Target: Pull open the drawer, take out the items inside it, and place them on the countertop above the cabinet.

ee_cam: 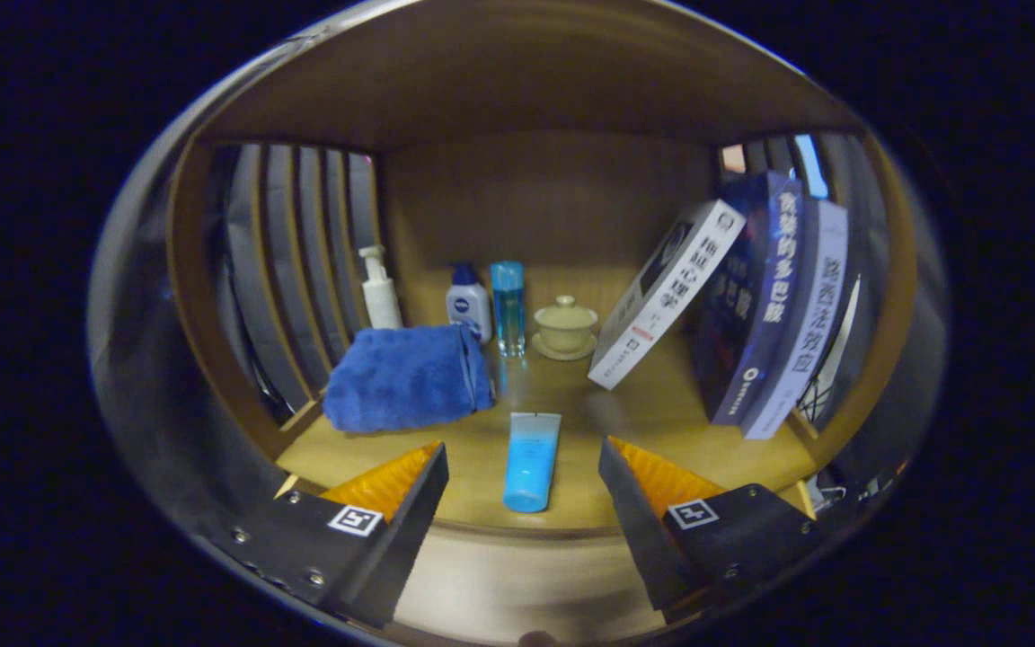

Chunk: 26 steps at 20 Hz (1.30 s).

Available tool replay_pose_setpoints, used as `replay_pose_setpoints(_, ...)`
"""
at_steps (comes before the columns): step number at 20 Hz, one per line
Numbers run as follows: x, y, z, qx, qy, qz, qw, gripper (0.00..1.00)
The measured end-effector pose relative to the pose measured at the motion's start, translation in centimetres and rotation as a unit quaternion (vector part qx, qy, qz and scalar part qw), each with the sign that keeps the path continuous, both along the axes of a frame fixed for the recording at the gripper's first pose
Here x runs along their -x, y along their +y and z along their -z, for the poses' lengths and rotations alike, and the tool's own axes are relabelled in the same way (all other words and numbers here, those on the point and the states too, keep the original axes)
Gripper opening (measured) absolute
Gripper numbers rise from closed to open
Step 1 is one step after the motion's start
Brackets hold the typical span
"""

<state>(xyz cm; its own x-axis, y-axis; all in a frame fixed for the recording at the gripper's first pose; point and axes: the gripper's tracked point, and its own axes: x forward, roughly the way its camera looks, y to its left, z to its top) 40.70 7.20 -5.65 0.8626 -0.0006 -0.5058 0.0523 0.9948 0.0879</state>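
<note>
Two fingers of the gripper (522, 490) stand wide apart and grip nothing, with a blue tube (532, 459) lying flat on the countertop (661, 404) in the gap between them, cap end toward the camera and near the front edge. It touches neither finger. Just beyond the left finger sits a folded blue towel (405, 376); behind it stand a white pump bottle (380, 289), a lotion bottle (468, 305), a clear blue bottle (508, 306) and a lidded tea cup (565, 327) on its saucer. To the right, one book (666, 295) leans against two upright books (782, 314). No drawer can be seen, so I judge the tube has just been set down. To finish well, back straight out along the tube's length with the fingers kept spread, so neither nudges it over the edge.
</note>
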Motion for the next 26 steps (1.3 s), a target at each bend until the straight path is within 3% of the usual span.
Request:
replay_pose_setpoints(6, 8.6, 0.7, -6.7, 0.031, -0.134, -0.018, 0.990, 0.99)
replay_pose_setpoints(11, 16.3, 0.8, -8.2, 0.062, -0.192, -0.028, 0.979, 0.99)
replay_pose_setpoints(17, 22.4, 0.4, -5.6, 0.048, -0.197, -0.007, 0.979, 0.99)
replay_pose_setpoints(26, 23.9, 2.2, 2.3, 0.063, -0.138, -0.017, 0.988, 0.99)
